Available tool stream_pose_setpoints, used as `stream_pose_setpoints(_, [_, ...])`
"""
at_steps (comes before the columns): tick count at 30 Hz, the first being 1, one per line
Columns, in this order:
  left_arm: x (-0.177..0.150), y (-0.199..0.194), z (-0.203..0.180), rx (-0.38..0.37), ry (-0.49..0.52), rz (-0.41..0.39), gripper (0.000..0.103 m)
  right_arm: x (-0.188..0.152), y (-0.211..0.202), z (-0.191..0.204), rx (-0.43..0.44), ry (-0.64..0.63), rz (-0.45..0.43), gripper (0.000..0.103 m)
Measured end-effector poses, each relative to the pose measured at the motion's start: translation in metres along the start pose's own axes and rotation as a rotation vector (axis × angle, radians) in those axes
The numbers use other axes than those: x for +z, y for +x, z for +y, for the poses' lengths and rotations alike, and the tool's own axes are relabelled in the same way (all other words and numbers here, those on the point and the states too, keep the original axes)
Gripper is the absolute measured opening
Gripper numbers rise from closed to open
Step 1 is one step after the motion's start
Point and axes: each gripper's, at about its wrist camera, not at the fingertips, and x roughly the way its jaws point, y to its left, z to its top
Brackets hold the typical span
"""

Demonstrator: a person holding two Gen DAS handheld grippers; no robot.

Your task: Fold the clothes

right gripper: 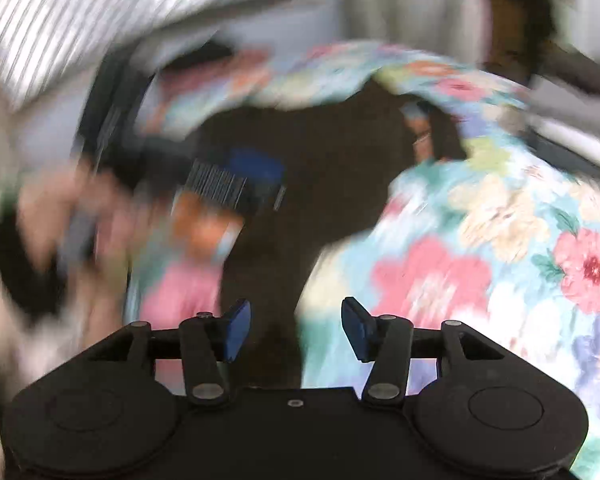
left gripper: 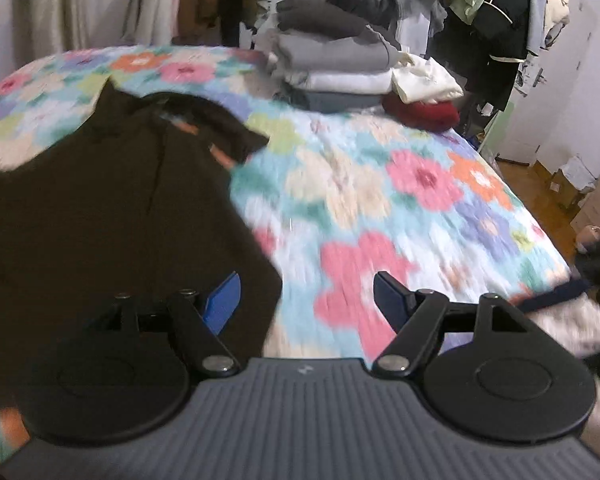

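A dark brown garment (left gripper: 112, 200) lies spread on the floral bedspread (left gripper: 380, 200), collar toward the far side. My left gripper (left gripper: 306, 300) hovers over its right edge with its blue pads wide apart and nothing between them. The right wrist view is heavily blurred; the same brown garment (right gripper: 320, 160) lies ahead on the floral bedspread (right gripper: 480, 240). My right gripper (right gripper: 296, 330) is open above a narrow strip of the garment, and its pads do not touch the cloth. The left gripper (right gripper: 244, 180) and a hand (right gripper: 48, 208) show as a smear at the left.
A stack of folded grey and white clothes (left gripper: 332, 60) sits at the bed's far side, with a cream piece (left gripper: 424, 80) and a red one (left gripper: 424, 114) beside it. Hanging clothes (left gripper: 492, 12) crowd the back right. Boxes (left gripper: 572, 188) stand on the wooden floor past the bed's right edge.
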Motion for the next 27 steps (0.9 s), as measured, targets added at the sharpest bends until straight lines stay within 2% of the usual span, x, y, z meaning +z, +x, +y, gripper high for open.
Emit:
stream_pose_setpoints(3, [0.017,0.054,0.007,0.036,0.002,0.046,0.079,0.041,0.042,-0.071,0.007,0.273,-0.119,0.056])
stream_pose_setpoints(6, [0.008,0.099,0.017,0.098,-0.012,0.112,0.078,0.066,0.095,-0.112,-0.016,0.374,-0.18,0.056])
stream_pose_setpoints(8, [-0.004,0.117,0.027,0.164,-0.012,0.153,0.051,0.074,0.132,-0.135,0.024,0.461,-0.199,0.056])
stream_pose_setpoints(9, [-0.008,0.12,0.035,0.182,-0.014,0.165,0.012,0.075,0.148,-0.142,0.047,0.492,-0.197,0.055])
stream_pose_setpoints(10, [-0.008,0.115,0.049,0.159,-0.066,0.155,0.005,0.077,0.164,-0.148,0.069,0.521,-0.194,0.055])
stream_pose_setpoints(11, [-0.009,0.11,0.063,0.136,-0.12,0.145,0.005,0.078,0.18,-0.153,0.081,0.54,-0.19,0.055])
stream_pose_setpoints(13, [-0.007,0.093,0.092,0.106,-0.245,0.07,0.005,0.076,0.198,-0.156,0.084,0.544,-0.176,0.055])
stream_pose_setpoints(14, [-0.008,0.085,0.104,0.117,-0.287,0.034,0.005,0.077,0.207,-0.157,0.09,0.547,-0.171,0.055])
stream_pose_setpoints(18, [-0.019,0.068,0.151,0.156,-0.424,-0.024,0.005,0.084,0.234,-0.165,0.173,0.592,-0.172,0.055])
stream_pose_setpoints(20, [-0.025,0.063,0.169,0.177,-0.477,-0.02,0.005,0.089,0.247,-0.167,0.183,0.618,-0.161,0.055])
stream_pose_setpoints(22, [-0.029,0.058,0.18,0.156,-0.531,-0.039,0.005,0.091,0.259,-0.167,0.168,0.649,-0.166,0.057])
stream_pose_setpoints(27, [-0.03,0.056,0.181,0.132,-0.522,-0.049,0.005,0.086,0.277,-0.17,0.16,0.745,-0.204,0.057])
